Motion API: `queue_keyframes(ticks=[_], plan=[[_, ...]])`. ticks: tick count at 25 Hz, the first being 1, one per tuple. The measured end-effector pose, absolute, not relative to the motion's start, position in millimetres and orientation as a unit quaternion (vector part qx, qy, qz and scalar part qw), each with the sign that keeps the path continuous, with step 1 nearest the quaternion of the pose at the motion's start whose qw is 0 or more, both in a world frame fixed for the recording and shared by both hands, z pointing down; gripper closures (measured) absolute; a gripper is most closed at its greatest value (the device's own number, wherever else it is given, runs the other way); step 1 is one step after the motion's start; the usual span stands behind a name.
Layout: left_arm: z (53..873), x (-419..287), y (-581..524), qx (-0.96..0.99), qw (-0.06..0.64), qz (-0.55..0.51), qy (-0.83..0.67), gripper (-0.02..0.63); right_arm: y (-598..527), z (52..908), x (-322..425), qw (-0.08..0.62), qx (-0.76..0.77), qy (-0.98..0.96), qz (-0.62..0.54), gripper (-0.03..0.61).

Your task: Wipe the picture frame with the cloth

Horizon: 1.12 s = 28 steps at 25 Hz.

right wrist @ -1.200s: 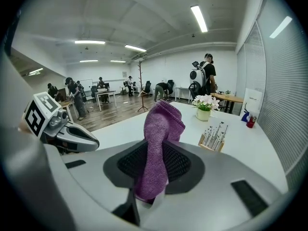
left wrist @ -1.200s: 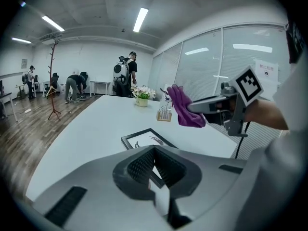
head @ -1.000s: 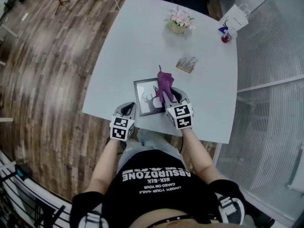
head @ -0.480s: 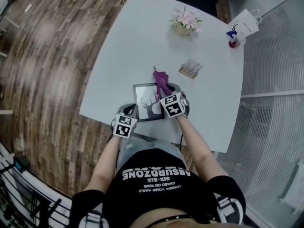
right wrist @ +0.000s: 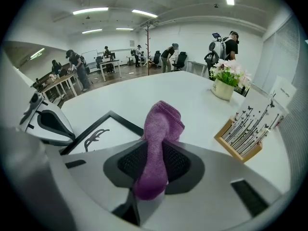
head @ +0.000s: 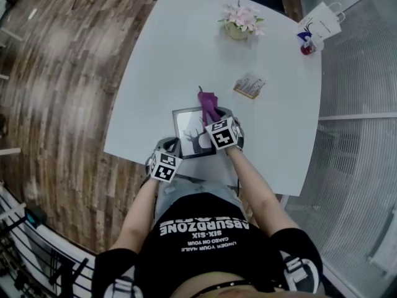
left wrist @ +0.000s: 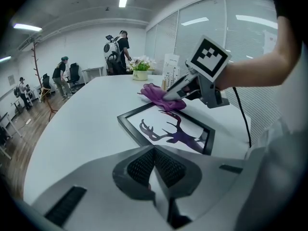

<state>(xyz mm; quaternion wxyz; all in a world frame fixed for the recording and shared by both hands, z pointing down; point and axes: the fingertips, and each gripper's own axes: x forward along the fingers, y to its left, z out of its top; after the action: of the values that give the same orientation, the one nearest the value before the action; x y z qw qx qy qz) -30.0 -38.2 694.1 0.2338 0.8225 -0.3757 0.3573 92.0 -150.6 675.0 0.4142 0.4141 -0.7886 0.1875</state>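
right gripper [right wrist: 153,165] clamps the purple cloth [right wrist: 161,129] at the far edge of the picture frame [left wrist: 166,129], which lies flat on the table [head: 186,54]. left gripper [left wrist: 155,170] is closed, empty. only the left gripper view shows the deer print clearly; only the head view shows the shirt [head: 205,228], reading "absurdzone".

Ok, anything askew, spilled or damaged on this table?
Nothing stands out: the picture frame lies flat and intact on the table, the purple cloth is clamped in the right gripper, the flower pot stands upright.

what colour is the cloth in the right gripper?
The cloth is purple, with a fuzzy knit texture; it shows best in the right gripper view.
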Motion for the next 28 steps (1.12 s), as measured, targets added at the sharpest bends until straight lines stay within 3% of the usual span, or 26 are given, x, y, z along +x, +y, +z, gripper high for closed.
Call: queue_keyframes(ticks=[17, 28], plan=[[695.4, -31.8, -38.5, 0.827, 0.267, 0.345, -0.355, 0.598, -141.0, 681.9, 33.9, 0.446, 0.349, -0.808, 0.159, 0.471], [694.7, -30.8, -38.6, 0.829, 0.272, 0.337, -0.354, 0.598, -125.8, 685.4, -28.8, 0.421, 0.287, -0.831, 0.224, 0.471]])
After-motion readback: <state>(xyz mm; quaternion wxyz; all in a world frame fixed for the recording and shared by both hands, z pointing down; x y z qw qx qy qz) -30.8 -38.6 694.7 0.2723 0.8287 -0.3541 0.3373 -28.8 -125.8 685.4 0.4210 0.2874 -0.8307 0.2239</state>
